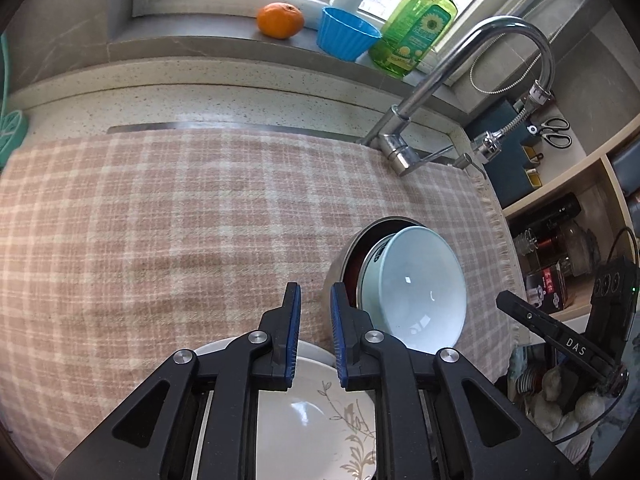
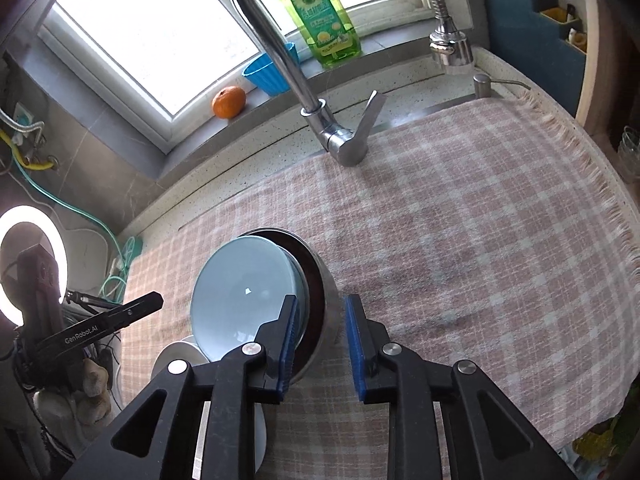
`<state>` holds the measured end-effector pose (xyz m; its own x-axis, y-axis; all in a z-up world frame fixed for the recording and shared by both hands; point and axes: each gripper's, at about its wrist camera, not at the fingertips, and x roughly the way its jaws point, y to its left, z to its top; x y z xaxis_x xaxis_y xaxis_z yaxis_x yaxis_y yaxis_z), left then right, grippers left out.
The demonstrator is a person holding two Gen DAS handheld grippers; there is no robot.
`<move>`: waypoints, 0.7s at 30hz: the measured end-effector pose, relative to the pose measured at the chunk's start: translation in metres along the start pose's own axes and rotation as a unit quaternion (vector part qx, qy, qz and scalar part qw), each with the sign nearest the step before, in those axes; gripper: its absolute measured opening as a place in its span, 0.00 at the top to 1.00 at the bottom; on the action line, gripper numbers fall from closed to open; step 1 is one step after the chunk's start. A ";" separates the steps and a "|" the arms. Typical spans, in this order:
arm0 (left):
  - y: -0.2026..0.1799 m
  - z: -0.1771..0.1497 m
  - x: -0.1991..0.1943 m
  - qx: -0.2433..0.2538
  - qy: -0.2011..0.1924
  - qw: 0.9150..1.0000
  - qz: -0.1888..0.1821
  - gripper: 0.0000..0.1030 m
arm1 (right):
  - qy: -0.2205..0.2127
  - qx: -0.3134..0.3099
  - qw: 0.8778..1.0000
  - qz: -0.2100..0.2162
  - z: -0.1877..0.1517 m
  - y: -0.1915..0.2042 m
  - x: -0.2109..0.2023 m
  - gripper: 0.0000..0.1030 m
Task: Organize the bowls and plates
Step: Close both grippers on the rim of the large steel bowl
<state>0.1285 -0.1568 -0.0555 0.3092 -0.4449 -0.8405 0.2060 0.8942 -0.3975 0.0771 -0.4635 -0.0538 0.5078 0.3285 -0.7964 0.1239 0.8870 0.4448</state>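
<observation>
My left gripper and right gripper hung slightly parted, empty — pale blue bowl tilted in the steel bowl at my right's eleven o'clock.

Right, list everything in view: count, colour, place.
Light blue bowl: one, tilted inside the steel bowl.
Steel bowl: one, silver, on the cloth.
White plate: one, floral print, under the left gripper.
Checked cloth: one, pink and white, covering the counter.
Faucet: one, chrome, behind the cloth.
Soap bottle: one, green, windowsill.
Blue cup: one, windowsill.
Orange: one, windowsill.
Scissors: one pair, black-handled, far right.
Left gripper: black, blue pads, jaws slightly apart, empty.
Right gripper: same, jaws apart, empty.
</observation>
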 end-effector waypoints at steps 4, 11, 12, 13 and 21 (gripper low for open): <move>0.001 -0.005 0.007 -0.016 0.005 1.000 -0.003 0.87 | 0.000 0.021 1.000 0.006 -0.005 -0.013 0.005 0.79; -0.010 -0.008 0.019 -0.019 0.008 1.000 0.011 0.87 | 0.020 0.012 0.999 0.025 -0.003 -0.018 0.020 0.79; -0.012 -0.008 0.020 -0.018 0.007 1.000 0.016 0.87 | 0.023 0.008 0.999 0.030 -0.002 -0.018 0.022 0.79; -0.013 -0.009 0.021 -0.018 0.006 1.000 0.022 0.87 | 0.026 0.004 0.999 0.034 0.000 -0.018 0.024 0.79; -0.015 -0.013 0.031 -0.039 0.001 0.998 0.047 0.88 | 0.036 -0.026 0.998 0.052 0.005 -0.021 0.038 0.79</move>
<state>0.1227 -0.1829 -0.0805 0.3215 -0.3579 -0.8767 0.1030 0.9335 -0.3434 0.0981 -0.4712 -0.0916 0.4522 0.4408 -0.7754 0.0291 0.8616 0.5068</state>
